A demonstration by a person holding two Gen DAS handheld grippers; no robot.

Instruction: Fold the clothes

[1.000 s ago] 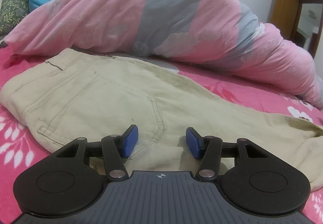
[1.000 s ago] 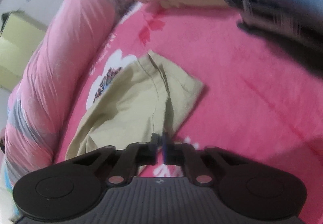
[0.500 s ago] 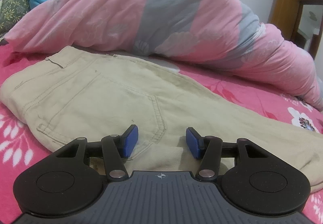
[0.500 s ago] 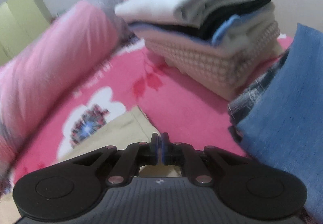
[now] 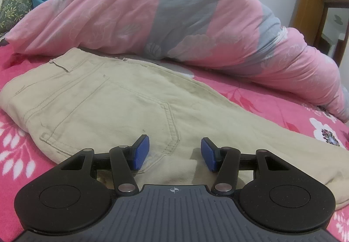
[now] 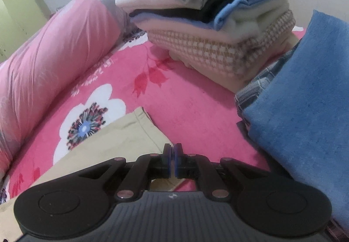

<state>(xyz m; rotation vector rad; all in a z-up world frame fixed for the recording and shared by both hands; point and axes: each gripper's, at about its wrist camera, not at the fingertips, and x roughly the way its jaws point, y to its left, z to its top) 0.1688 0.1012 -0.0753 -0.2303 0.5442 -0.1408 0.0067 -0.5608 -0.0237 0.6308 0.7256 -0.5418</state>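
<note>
Beige trousers [image 5: 122, 102] lie flat on the pink floral bedspread [image 5: 272, 107], back pocket up, waist to the left, legs running right. My left gripper [image 5: 175, 153] is open just above the seat, below the pocket, holding nothing. In the right wrist view the trouser leg end [image 6: 130, 133] lies on the bedspread. My right gripper [image 6: 173, 162] is shut with its blue pads together at the hem's edge; whether cloth is pinched between them is hidden.
A rolled pink and grey duvet [image 5: 174, 17] lies along the far side of the trousers. A stack of folded clothes [image 6: 213, 17] stands ahead of the right gripper. A blue cloth [image 6: 305, 100] over plaid fabric is at the right.
The right gripper swung up and levelled, so the folded stack came into view and the leg end lies flatter. The left gripper stayed open and nearly still over the seat.
</note>
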